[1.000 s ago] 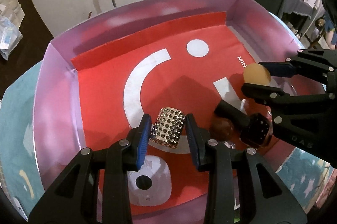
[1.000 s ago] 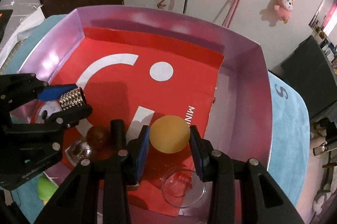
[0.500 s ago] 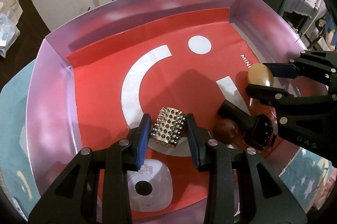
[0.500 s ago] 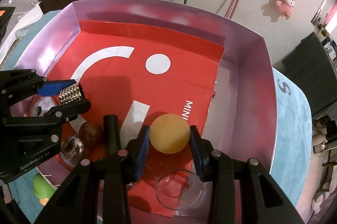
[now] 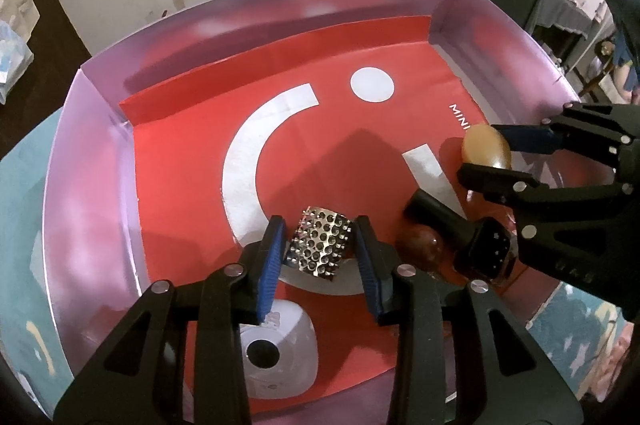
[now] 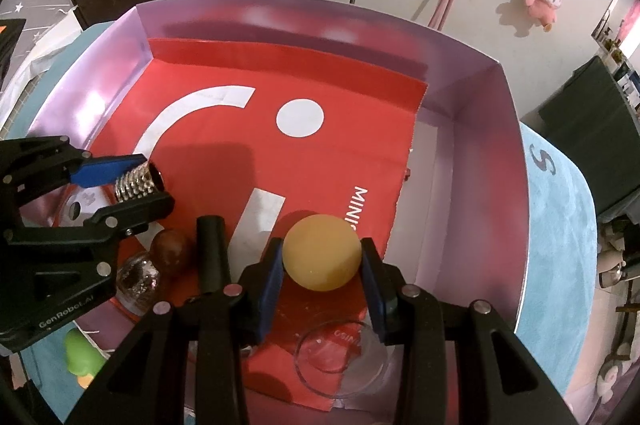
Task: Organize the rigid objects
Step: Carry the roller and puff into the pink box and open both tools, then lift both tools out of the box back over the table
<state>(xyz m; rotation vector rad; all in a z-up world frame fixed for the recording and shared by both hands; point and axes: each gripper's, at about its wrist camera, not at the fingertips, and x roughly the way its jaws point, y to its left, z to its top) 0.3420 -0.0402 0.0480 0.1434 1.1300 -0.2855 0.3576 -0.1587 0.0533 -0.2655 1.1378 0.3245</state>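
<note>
Since a second ago, both claws are keeping their places over the box, but the left claw (image 5: 320, 253) is loosening: its jaws are opening around the studded metal cylinder (image 5: 320, 249), which is sitting between the blue pads (image 5: 273, 261) with a sliver of daylight on each side, so the pads are no longer squeezing it. Whether the cylinder is already resting on the red sheet (image 5: 320, 149) or just clear of it is hard to judge from this angle. It is lying at the near edge of the white arc printed on the sheet, just beyond a white rounded block with a dark hole (image 5: 276, 349).

Right of it, the right claw (image 6: 322, 261) is pinching the yellow ball (image 6: 321, 251) firmly, a pad pressing on either flank, jaws narrowed onto it. The ball is hanging over the near right part of the sheet, beyond a clear glass dish (image 6: 340, 357).

Between the two claws, a brown ball (image 6: 171, 250), a black cylinder-handled piece (image 6: 212, 249) and a clear glittery ball (image 6: 138, 281) are lying close together near the front of the pink-walled box (image 6: 472, 129). A green toy (image 6: 82, 353) is sitting at the near left.
</note>
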